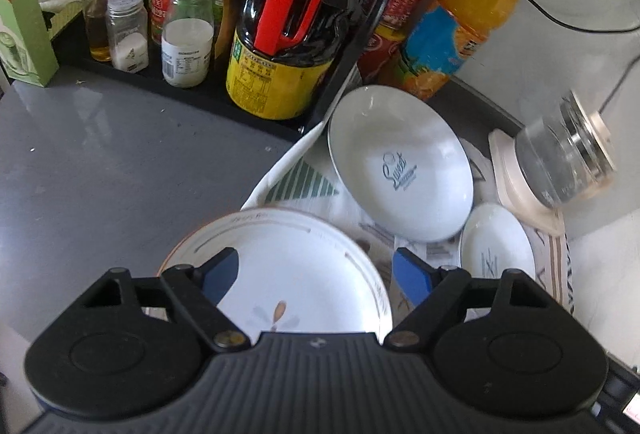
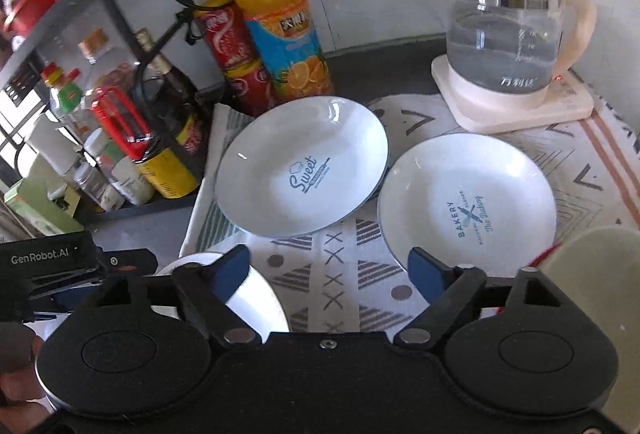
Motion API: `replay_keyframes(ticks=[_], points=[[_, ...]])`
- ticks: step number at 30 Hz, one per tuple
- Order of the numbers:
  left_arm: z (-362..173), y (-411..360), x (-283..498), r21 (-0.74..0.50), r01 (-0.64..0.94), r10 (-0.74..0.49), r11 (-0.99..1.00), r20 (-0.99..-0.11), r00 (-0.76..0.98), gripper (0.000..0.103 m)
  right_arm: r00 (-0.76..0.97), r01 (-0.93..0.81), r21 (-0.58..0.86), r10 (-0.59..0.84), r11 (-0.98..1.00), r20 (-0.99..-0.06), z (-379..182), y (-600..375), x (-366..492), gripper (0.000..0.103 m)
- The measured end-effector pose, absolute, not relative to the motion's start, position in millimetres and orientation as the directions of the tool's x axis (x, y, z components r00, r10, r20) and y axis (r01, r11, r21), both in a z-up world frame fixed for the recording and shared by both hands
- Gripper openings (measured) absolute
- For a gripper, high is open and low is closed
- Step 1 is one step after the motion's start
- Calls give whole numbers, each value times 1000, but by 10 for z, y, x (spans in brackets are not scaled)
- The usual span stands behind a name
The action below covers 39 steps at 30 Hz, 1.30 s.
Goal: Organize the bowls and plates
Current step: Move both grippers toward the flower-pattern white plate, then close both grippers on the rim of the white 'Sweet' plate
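Crowding the back of the worktop (image 1: 100,162) are a rack of sauce bottles (image 1: 276,46), an orange drink bottle (image 2: 276,14) and a kettle (image 2: 508,34). Three white plates lie on a patterned cloth (image 2: 344,274): "Sweet" plate (image 2: 302,166), "Bakery" plate (image 2: 466,202), flower plate (image 1: 288,282). Left tool (image 1: 316,274) hangs wide over the flower plate; right tool (image 2: 330,272) wide over the cloth, empty.

The desk (image 1: 100,154) is grey. The cloth (image 2: 340,274) is white with grey triangles, crosses and dots. The "Sweet" plate (image 2: 302,166) and the "Bakery" plate (image 2: 466,202) are white with blue lettering. A third plate (image 1: 288,274) is white with an orange and grey flower. The juice bottle (image 2: 276,10) is orange with a blue label. Each tool has blue pads (image 2: 426,274) on black arms.
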<state>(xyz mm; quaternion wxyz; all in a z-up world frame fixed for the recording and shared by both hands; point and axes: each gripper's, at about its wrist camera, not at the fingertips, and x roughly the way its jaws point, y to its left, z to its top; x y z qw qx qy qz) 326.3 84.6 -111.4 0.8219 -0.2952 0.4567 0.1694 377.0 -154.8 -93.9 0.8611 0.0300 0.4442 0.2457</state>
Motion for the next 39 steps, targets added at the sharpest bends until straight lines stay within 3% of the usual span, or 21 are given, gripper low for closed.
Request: replay_keyframes(ticks=[14,19,29,31,33,39], points=[[-1554,1056,3904,-396,-606,-23,690,-849,529,60,333,-277,444,519,852,-787,-1467,-1398,4384,62],[-1739,1092,4063,-402,-618,-34,675,-854,518,51,296,-234,487,539,841,-788,-1637,-1333,4520,50],[-1951,1132,4257,-402,-639,-46,656,-866,498,34,280,-160,507,531,847,-800,-1879,-1249,4696,36],[-1989,1136,4294,-406,-640,-50,652,-865,498,31,282,-144,518,537,843,-795,-1922,-1251,4735,26],[-2013,1127,4330,-409,-637,-51,653,-864,501,29,291,-124,518,530,847,-797,-1940,-1242,4764,23],[-2084,1131,4414,-420,-656,-58,627,-865,498,26,320,-108,493,499,863,-805,-1980,-1180,4740,25]])
